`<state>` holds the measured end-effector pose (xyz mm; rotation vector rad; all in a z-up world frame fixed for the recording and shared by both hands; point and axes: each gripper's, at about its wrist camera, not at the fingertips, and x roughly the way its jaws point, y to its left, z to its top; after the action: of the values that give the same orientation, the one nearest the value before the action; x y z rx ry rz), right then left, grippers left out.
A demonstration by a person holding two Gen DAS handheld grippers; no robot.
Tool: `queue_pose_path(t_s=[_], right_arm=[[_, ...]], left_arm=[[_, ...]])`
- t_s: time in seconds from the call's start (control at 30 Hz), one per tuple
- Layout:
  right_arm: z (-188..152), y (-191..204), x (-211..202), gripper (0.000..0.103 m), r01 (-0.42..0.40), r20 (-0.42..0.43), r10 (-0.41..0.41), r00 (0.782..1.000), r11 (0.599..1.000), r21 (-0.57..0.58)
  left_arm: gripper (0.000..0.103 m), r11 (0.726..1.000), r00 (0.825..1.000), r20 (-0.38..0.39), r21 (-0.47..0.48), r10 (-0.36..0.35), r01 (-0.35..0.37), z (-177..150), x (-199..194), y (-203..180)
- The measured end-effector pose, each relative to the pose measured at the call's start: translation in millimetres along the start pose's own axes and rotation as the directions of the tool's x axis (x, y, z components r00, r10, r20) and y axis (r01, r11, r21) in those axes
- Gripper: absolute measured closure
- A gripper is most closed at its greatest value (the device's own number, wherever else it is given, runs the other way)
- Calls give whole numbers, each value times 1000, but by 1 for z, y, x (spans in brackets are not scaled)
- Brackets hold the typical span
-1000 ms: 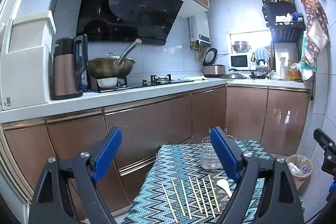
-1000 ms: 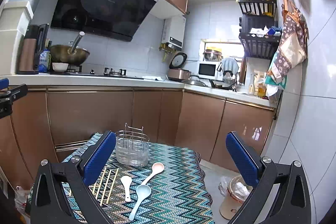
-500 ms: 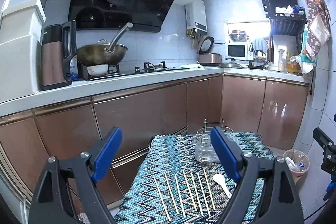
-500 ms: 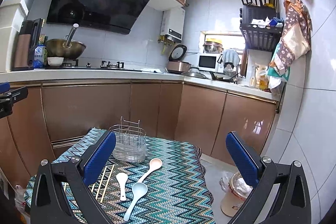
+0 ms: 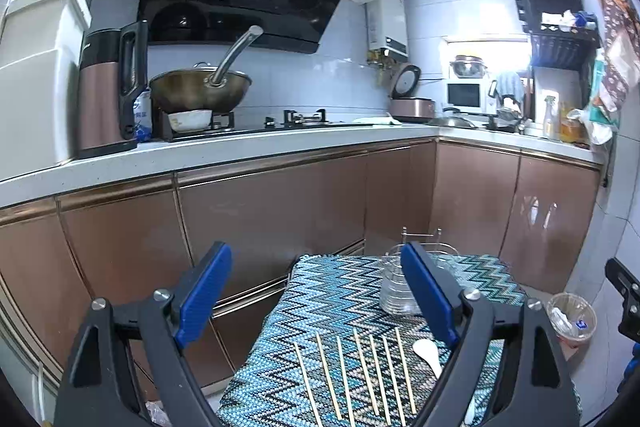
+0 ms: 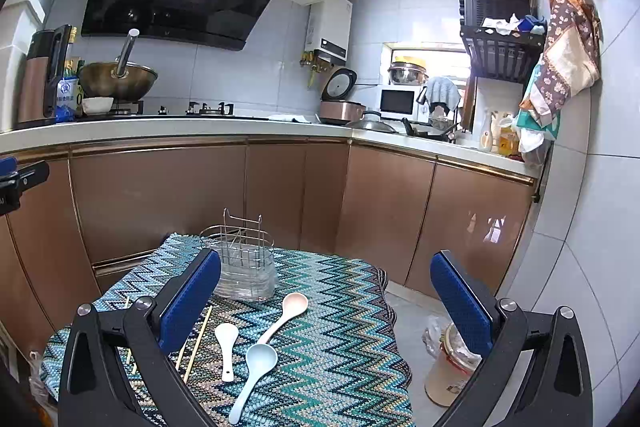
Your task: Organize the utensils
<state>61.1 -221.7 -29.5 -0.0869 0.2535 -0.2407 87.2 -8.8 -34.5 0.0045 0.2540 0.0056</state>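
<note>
Utensils: I see chopsticks (image 5: 356, 375) in a row on the zigzag cloth (image 6: 340, 347), with three spoons to their right.
Chopsticks: about seven in the left wrist view, roughly parallel, at 6 o'clock, between my left fingers.
Spoons: white spoon (image 6: 226, 347), blue spoon (image 6: 256, 371) and beige spoon (image 6: 288, 311), close together near 6 o'clock in the right wrist view; blue and beige handles seem to touch.
Holder: wire utensil holder (image 6: 244, 259) upright at the cloth's far edge, 12 o'clock from the spoons, nothing in it that I can see.
Left gripper (image 5: 316, 295): jaws spread wide, holding nothing, above the cloth.
Right gripper (image 6: 326, 297): jaws wide apart, holding nothing, above the spoons.
Floor: bin (image 6: 452, 367) at 4 o'clock beside the table.
</note>
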Motion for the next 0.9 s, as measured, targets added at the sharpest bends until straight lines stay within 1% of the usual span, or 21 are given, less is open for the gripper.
queue_pose_path(t_s=[0.2,0.43,0.53,0.67,0.77,0.83,0.9], right_arm=[[0,1,15,0,-10,-7,10,1000,1000,-4],[-2,5,39,0,-25,-36,24,999,1000,-16],[-5,6,50,0,-41,-52,40,998,999,-17],[-14,1,71,0,-84,-93,84,992,996,-1],[-25,-6,92,0,-134,-148,138,979,990,34],[-34,-12,107,1,-170,-191,179,965,983,64],[-46,-17,124,8,-204,-243,221,944,974,93]], left_arm=[[17,1000,999,-49,-3,19,-19,-3,21,-2],[17,1000,993,-121,-20,9,-12,-11,51,2],[17,999,990,-138,-24,21,-24,-12,63,6],[17,998,981,-193,-53,21,-32,-13,85,22],[17,996,964,-264,-85,-15,-8,-21,108,33],[17,994,940,-337,-106,-59,24,-31,127,36],[17,991,913,-395,-125,-100,54,-41,144,35]])
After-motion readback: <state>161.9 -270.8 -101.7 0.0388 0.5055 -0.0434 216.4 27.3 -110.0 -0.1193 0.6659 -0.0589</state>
